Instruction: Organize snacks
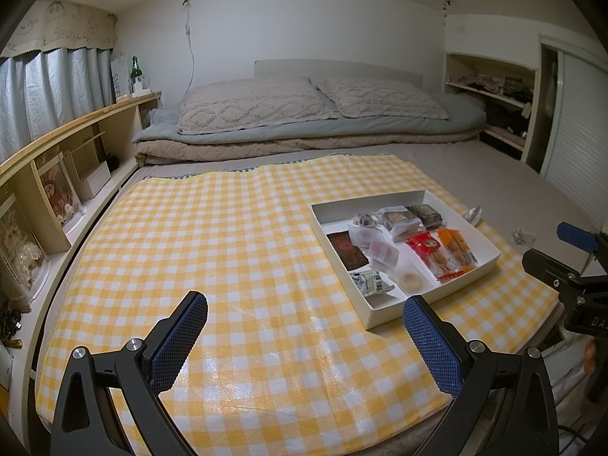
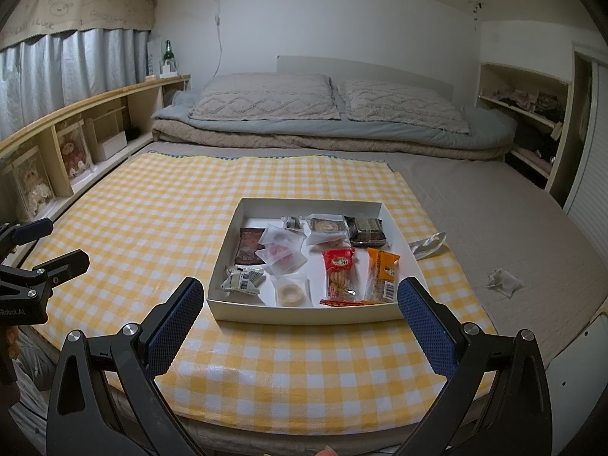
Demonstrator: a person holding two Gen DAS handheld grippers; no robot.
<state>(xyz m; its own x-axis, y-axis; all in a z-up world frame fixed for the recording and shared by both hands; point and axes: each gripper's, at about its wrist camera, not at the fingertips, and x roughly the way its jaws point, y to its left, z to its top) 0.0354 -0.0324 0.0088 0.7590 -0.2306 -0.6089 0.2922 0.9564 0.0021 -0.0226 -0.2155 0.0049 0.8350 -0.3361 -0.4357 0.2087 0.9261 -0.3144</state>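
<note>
Shallow white cardboard tray near the right edge of a yellow-and-white checked cloth, holding wrapped snacks: a red packet, an orange packet, and two dark cakes. Left gripper and right gripper hover wide open and empty. Sorting appears nearly complete; two clear wrappers lie outside the tray on the grey mattress, probably the next pickup for the right gripper. Pillows, curtains and shelving surround.
</note>
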